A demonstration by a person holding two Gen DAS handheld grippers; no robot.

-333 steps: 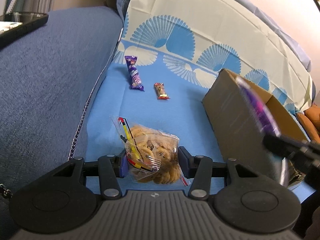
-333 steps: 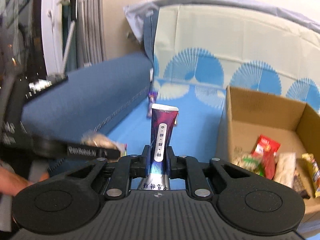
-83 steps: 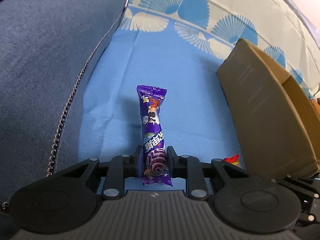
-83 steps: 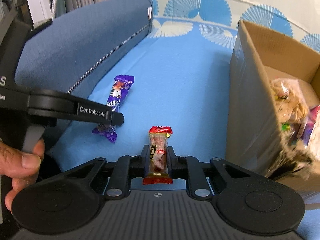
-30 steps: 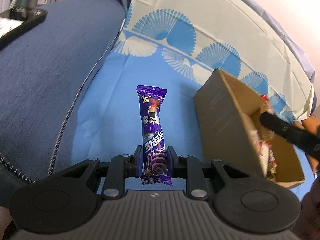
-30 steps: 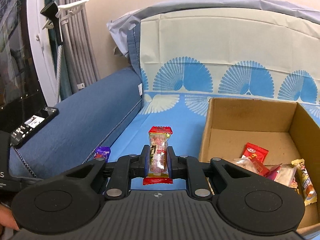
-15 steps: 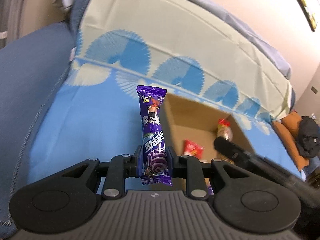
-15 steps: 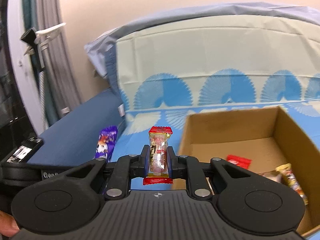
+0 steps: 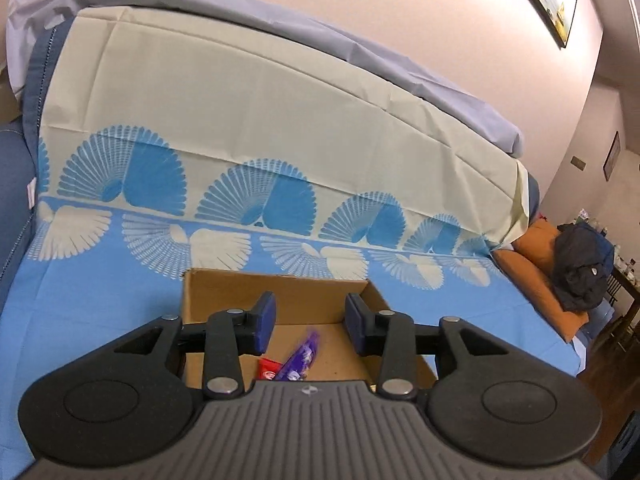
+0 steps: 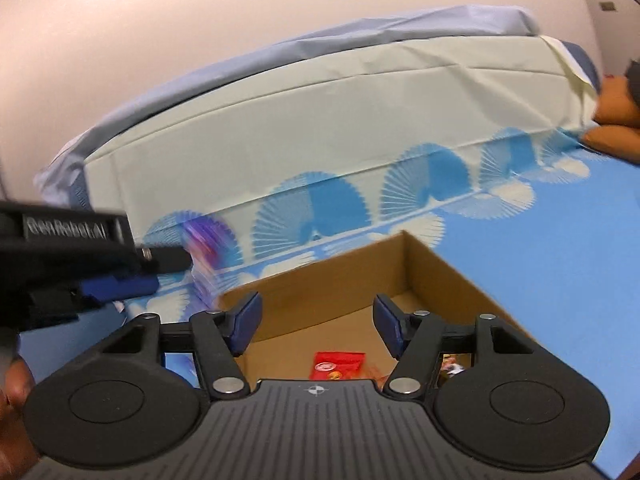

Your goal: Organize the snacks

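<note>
My left gripper [image 9: 308,312] hangs over the open cardboard box [image 9: 280,292], its jaws opening and nothing pressed between the pads. The purple snack bar [image 9: 301,358] lies loose below it, tilted on the box floor beside a red packet [image 9: 267,368]. My right gripper [image 10: 316,312] is over the same box [image 10: 360,280], its jaws also opening with nothing between them. Beneath it lies the red packet [image 10: 338,363]; the red-ended bar it carried is hidden from view. In the right wrist view the left gripper [image 10: 168,262] reaches in from the left, with the purple bar [image 10: 204,248] a blur at its tip.
The box sits on a blue sheet [image 9: 100,312] with fan patterns, against a cream-covered backrest [image 9: 260,120]. An orange cushion [image 9: 536,280] and a dark bag [image 9: 580,272] lie at the far right. A person's hand [image 10: 12,384] holds the left gripper.
Both grippers swung over the box and their jaws came apart. The purple bar left the left gripper and dropped into the box. The red-ended bar left the right gripper.
</note>
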